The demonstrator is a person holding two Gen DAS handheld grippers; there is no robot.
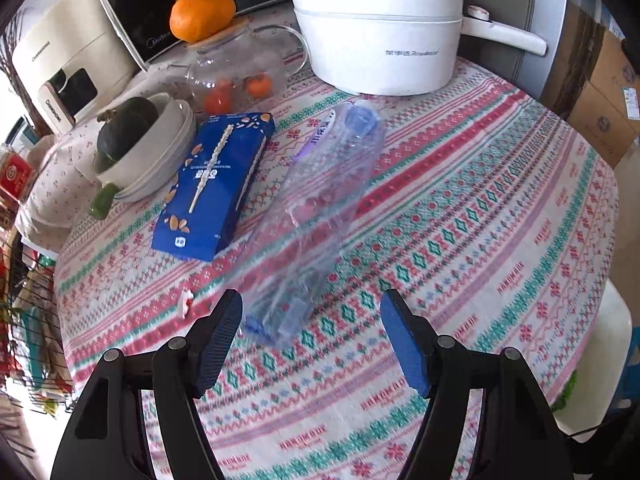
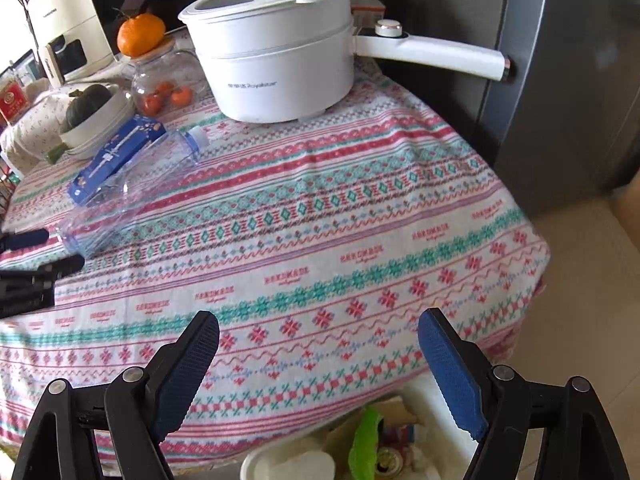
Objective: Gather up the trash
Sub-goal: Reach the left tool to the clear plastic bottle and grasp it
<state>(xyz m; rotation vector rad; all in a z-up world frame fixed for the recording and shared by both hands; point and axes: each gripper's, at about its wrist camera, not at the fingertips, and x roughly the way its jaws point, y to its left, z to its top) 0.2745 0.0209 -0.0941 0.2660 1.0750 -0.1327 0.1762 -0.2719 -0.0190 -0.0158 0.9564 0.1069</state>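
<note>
Clear bottle (image 1: 320,216) lying on tabletop (image 1: 460,220), blue carton (image 1: 216,184) touching alongside.
Crumpled, blue-capped; left hand-held gripper (image 1: 311,312) gapes at its base; right hand-held gripper (image 2: 319,330) empty, just widened.

1. We see the counter (image 1: 460,216) covered in a patterned cloth.
2. On it we find a clear plastic bottle (image 1: 320,216) lying just beside a blue carton (image 1: 216,188).
3. Farther back stand a white pot (image 1: 376,40), a glass jar (image 1: 240,72) and stacked bowls (image 1: 160,152).

Open patterned tablecloth (image 2: 360,216) right of the fallen clear bottle (image 1: 320,216). Crowded on its left by a blue carton (image 1: 216,184) and stacked bowls (image 1: 160,148); blocked behind by the white electric pot (image 1: 376,36).
</note>
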